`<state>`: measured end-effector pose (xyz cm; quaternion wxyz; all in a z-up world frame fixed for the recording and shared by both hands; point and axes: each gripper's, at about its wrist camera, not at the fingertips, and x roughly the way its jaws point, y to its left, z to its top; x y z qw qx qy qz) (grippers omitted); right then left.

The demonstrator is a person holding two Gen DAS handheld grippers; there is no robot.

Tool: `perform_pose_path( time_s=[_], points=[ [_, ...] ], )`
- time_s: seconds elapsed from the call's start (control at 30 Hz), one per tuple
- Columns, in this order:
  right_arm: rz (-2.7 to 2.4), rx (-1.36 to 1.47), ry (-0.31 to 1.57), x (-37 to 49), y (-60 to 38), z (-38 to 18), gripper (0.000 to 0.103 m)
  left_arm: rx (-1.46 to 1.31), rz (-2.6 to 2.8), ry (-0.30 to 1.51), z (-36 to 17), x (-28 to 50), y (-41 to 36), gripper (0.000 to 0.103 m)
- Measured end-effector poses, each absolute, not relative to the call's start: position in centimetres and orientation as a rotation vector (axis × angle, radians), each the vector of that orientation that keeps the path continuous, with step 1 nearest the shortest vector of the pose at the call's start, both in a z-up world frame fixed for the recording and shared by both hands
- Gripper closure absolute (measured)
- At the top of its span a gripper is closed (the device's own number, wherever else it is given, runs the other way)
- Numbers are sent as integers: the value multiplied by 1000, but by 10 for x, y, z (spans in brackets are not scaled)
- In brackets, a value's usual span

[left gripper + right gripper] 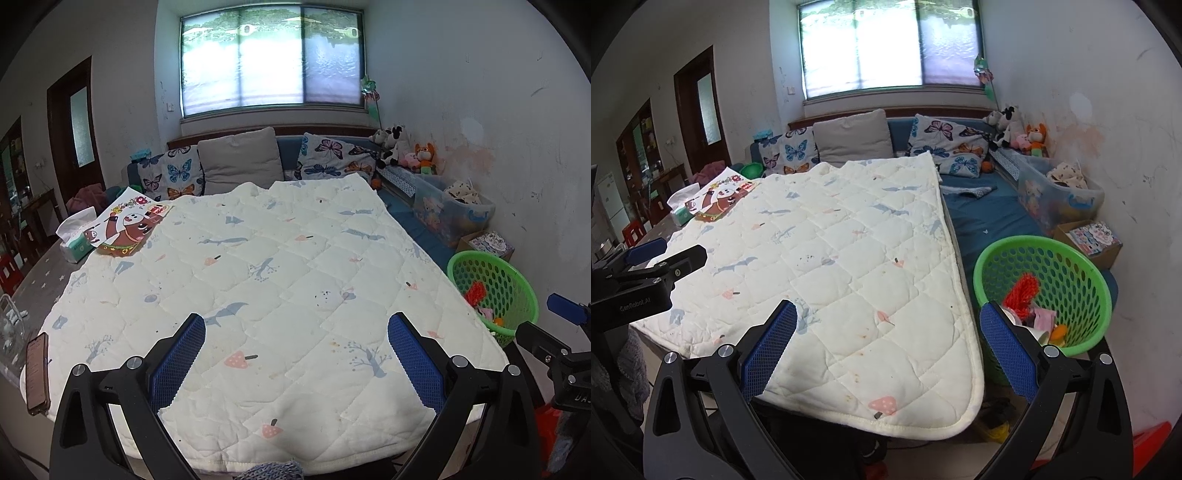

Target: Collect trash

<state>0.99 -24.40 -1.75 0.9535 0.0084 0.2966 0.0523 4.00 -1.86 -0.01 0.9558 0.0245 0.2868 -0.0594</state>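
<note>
A green perforated basket (1067,273) stands to the right of the table and holds trash: a red mesh piece (1021,291), pink scraps and an orange bit. It also shows in the left wrist view (509,291). My left gripper (295,347) is open and empty above the near part of the white quilted cover (258,266). My right gripper (888,339) is open and empty above the cover's right front corner (923,369), just left of the basket.
A cartoon picture sheet (129,221) and a tissue pack (75,240) lie at the table's far left. A phone (37,373) lies at the near left edge. A sofa with pillows (240,162), a plastic bin (450,210) and a cardboard box (1089,240) stand behind.
</note>
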Motion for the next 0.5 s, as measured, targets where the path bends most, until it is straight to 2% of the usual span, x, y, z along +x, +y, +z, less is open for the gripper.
perform_pose_path(
  time_s=[0.5],
  points=[
    [115, 17, 587, 7, -244, -15, 4, 44, -104, 543, 6, 36, -16, 7]
  ],
)
